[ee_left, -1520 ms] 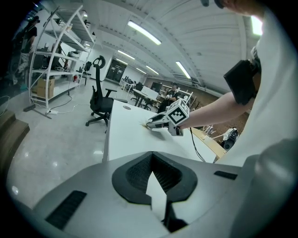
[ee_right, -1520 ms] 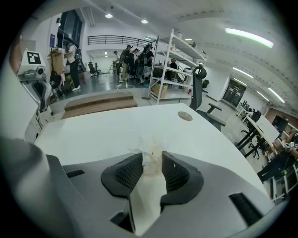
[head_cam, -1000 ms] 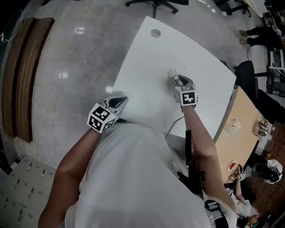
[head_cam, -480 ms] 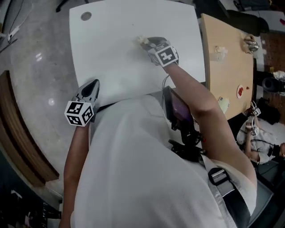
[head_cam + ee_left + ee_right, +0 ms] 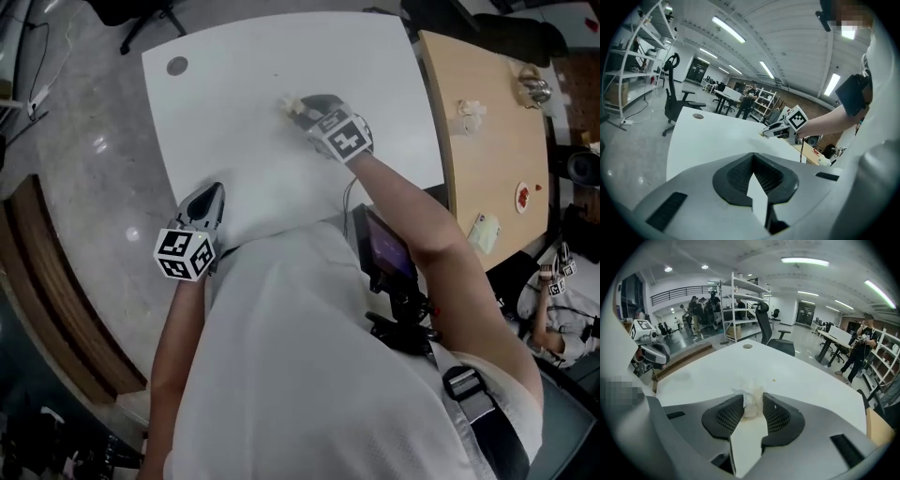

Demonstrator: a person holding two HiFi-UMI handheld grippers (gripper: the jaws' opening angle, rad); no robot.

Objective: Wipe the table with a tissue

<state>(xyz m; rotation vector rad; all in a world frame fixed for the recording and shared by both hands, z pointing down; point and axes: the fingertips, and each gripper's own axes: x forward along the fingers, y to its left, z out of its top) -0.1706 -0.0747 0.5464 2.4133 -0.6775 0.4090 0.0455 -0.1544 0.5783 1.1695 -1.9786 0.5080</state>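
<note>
The right gripper [image 5: 753,396] is clenched on a crumpled off-white paper tissue [image 5: 751,405] with a yellowish stain. The wad sits squeezed between the two dark mesh pads, and its frayed edge pokes out just past their tips. Under and ahead of these jaws lies the white table with rounded corners [image 5: 712,373]. The wad seems to rest on it, though the pads cover its underside, so contact cannot be confirmed. A tiny yellowish crumb [image 5: 774,379] lies on the top a little beyond the tissue. Far ahead of it sits a round grey cable grommet [image 5: 747,346].

In the head view the right gripper [image 5: 302,106] reaches out over the middle of the table [image 5: 234,84]. Only a small pale tuft of the tissue [image 5: 288,105] shows at its tip; the rest is covered by the jaws.

The left gripper [image 5: 752,156] has its jaws pressed together at the tips, with nothing between them. Ahead of it and to its right, across the table, the right gripper's marker cube [image 5: 798,117] is visible. In the head view the left gripper [image 5: 212,194] is at the table's near edge, well apart from the right one. Whether it touches the top cannot be told.

The person's white shirt [image 5: 300,356] hides the table's near edge between the two arms. To the right of the right gripper a light wooden table [image 5: 487,141] carries several small items too small to identify.
</note>
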